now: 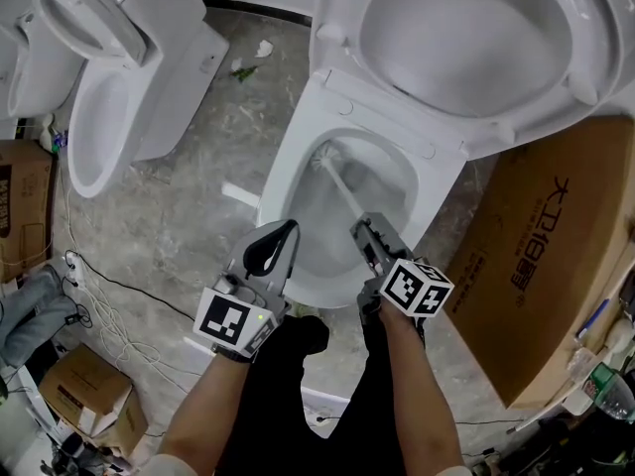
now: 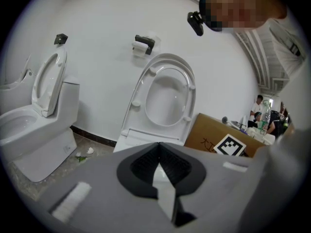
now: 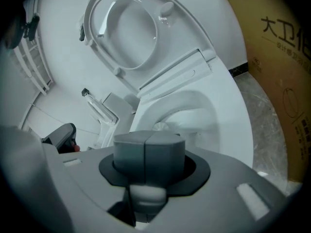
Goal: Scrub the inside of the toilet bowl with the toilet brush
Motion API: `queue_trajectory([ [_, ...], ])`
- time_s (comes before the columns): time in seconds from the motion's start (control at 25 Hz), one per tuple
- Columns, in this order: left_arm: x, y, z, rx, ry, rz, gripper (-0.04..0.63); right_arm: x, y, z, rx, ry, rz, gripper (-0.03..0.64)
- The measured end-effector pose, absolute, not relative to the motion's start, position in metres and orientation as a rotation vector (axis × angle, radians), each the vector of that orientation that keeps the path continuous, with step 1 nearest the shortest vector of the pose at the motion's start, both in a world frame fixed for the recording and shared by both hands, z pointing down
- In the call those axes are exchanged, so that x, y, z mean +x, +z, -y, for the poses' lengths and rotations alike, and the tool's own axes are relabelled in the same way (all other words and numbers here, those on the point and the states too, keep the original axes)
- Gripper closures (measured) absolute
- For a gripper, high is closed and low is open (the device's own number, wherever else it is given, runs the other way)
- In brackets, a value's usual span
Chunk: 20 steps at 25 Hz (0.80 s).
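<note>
The white toilet bowl [image 1: 275,181] stands open in the middle of the head view, its seat and lid [image 1: 476,38] raised. A toilet brush [image 1: 340,186] reaches into the bowl, its bristle head [image 1: 322,154] against the far inner wall. My right gripper [image 1: 363,230] is shut on the white handle above the near rim. In the right gripper view its grey jaws [image 3: 146,152] are closed together, and the brush head [image 3: 160,126] shows inside the bowl [image 3: 233,130]. My left gripper [image 1: 288,232] hangs shut over the bowl's near-left rim; it [image 2: 158,165] holds nothing I can see.
A second toilet [image 1: 109,97] stands at the left. Against the bowl's right side leans a large cardboard box [image 1: 546,256]. Cables [image 1: 89,305], a small box [image 1: 84,385] and bits of debris [image 1: 260,50] lie on the grey floor. Bottles [image 1: 605,385] crowd the lower right.
</note>
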<state>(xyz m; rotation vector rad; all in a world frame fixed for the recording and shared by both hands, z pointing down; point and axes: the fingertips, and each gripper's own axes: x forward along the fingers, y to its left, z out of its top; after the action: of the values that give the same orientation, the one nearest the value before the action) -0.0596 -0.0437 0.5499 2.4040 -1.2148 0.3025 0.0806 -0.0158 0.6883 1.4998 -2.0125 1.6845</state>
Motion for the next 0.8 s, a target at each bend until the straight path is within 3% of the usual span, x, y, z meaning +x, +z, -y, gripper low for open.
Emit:
queue_trajectory([
  [0.8, -0.071, 0.530, 0.019, 2.332, 0.314, 1.251, 0.589, 0.054, 0.672, -0.063, 0.880, 1.568, 1.969, 0.453],
])
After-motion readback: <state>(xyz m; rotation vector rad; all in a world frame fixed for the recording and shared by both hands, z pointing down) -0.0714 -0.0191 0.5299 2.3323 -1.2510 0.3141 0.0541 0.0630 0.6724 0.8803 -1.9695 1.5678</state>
